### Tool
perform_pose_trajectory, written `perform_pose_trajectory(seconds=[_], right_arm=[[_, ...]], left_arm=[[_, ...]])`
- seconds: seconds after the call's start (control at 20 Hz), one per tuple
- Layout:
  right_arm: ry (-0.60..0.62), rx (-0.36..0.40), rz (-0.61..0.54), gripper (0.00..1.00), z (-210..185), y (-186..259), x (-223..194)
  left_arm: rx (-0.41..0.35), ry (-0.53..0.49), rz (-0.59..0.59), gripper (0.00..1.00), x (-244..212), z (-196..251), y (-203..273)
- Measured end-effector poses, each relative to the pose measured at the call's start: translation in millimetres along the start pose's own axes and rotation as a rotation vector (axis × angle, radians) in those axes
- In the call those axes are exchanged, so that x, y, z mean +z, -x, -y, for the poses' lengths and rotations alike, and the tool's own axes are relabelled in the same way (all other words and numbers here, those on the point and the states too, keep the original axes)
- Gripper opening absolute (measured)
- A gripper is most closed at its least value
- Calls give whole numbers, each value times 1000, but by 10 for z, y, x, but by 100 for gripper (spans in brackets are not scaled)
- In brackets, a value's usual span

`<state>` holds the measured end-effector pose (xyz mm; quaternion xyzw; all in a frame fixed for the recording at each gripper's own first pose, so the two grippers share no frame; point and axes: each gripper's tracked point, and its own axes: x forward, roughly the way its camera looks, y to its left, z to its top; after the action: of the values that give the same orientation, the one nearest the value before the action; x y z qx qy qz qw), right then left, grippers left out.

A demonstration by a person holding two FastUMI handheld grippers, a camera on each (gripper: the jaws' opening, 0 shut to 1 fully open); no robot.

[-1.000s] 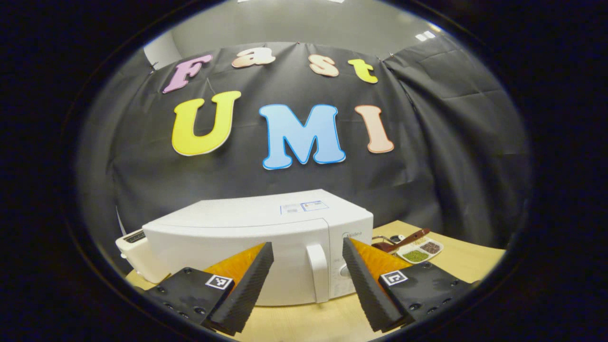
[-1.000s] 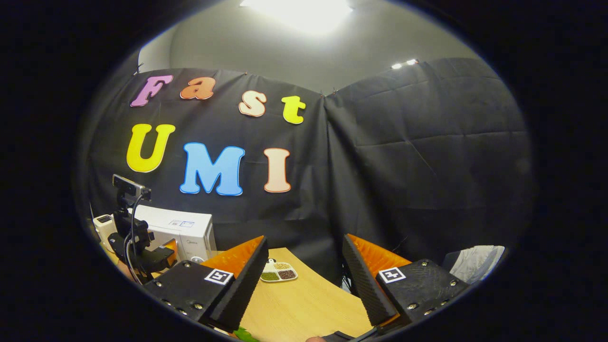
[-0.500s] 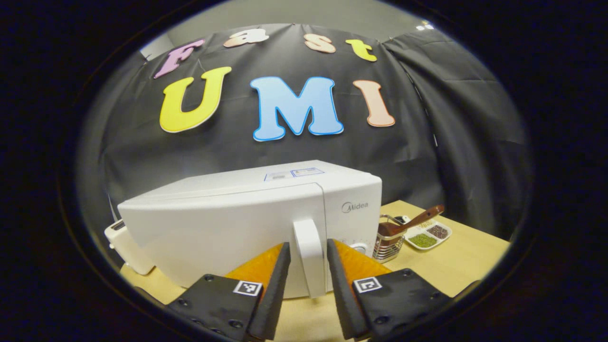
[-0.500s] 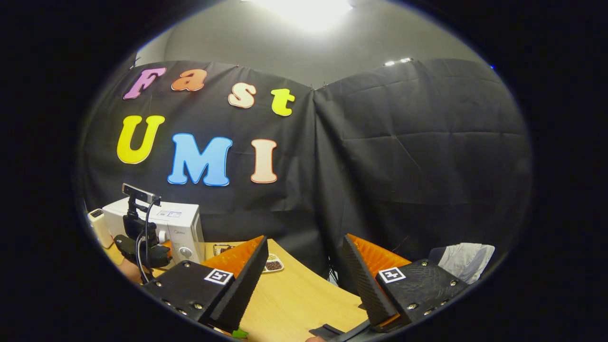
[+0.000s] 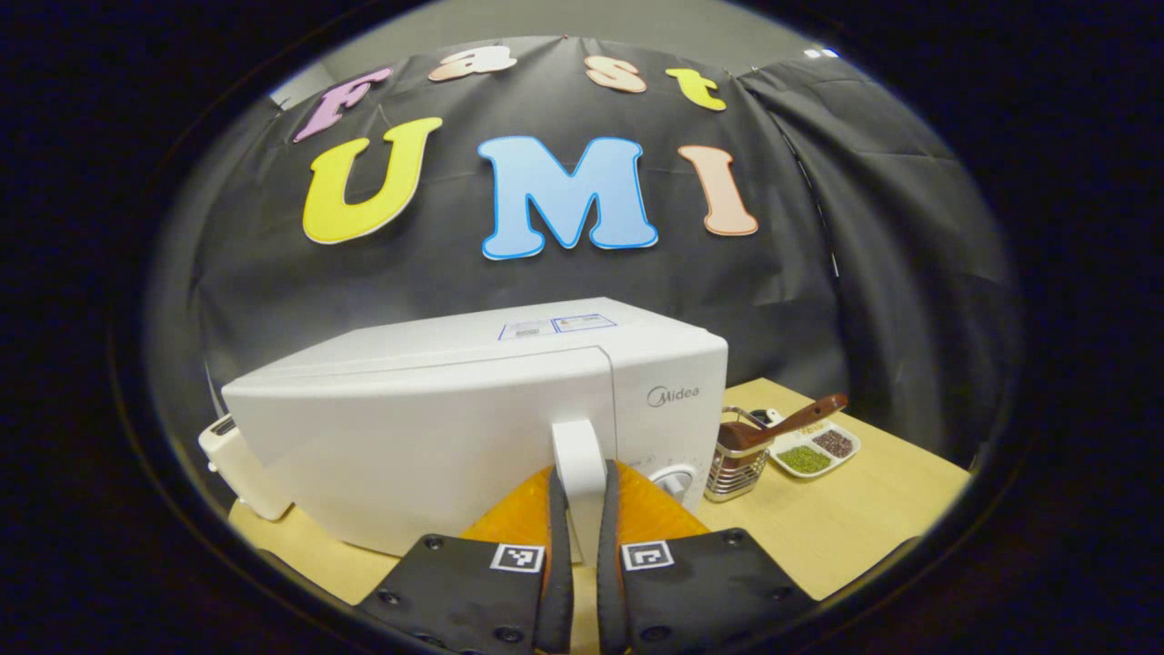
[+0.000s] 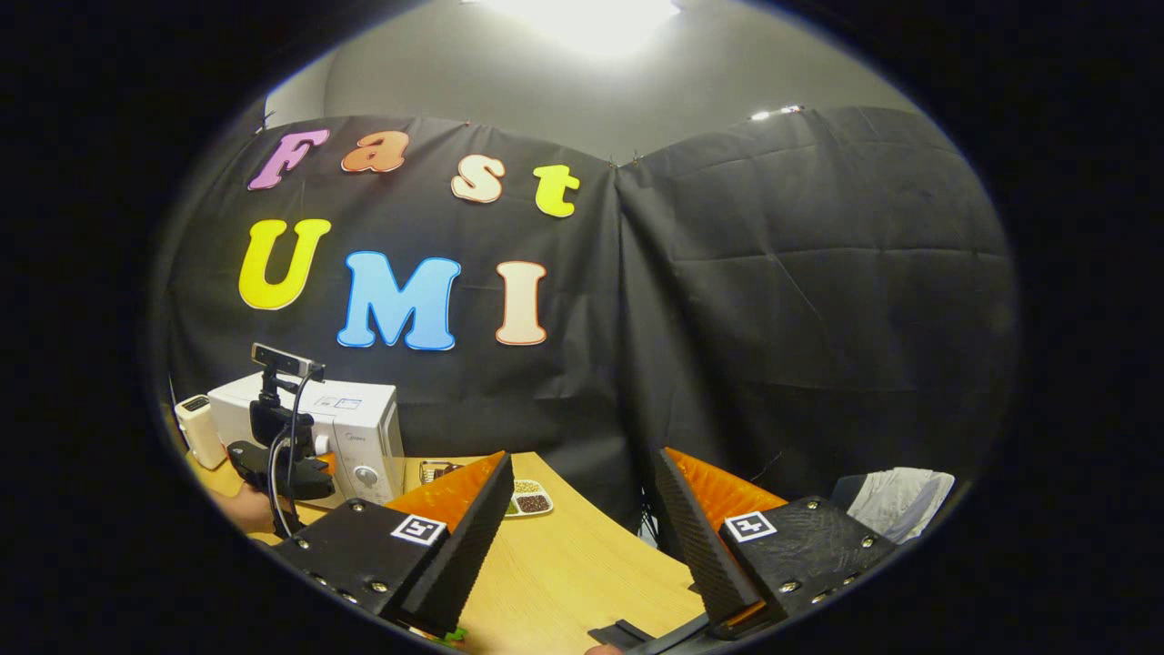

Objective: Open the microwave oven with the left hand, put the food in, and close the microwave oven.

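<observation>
microwave (image 5: 436,428) white, door closed | left gripper (image 5: 578,537) clamped on door handle (image 5: 578,464) | right gripper (image 6: 582,528) wide — empty

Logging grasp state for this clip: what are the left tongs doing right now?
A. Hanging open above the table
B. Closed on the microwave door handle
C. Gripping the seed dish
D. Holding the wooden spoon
B: in the left gripper view, the left tongs have both fingers pressed against the door handle of the shut microwave.

Smooth glossy white plastic microwave (image 5: 436,428) on a matt pale wood-grain table (image 5: 846,518), before creased black cloth (image 5: 891,273).
</observation>
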<state>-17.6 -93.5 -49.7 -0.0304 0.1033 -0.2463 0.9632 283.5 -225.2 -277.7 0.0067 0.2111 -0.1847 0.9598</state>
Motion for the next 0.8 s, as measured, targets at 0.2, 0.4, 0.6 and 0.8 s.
perform_pose_trajectory(seconds=[0.2,0.4,0.6,0.8], right_arm=[[-7,44,13,95,-7,-45,55],[-24,136,21,95,-215,-111,64],[-18,261,49,95,-442,-59,88],[-36,388,56,95,-539,9,68]], left_arm=[[10,-14,22,14,-101,-8,546],[-26,-7,6,14,-217,-66,909],[26,-8,-6,13,-314,-212,1288],[108,-34,-26,14,-440,-421,1708]])
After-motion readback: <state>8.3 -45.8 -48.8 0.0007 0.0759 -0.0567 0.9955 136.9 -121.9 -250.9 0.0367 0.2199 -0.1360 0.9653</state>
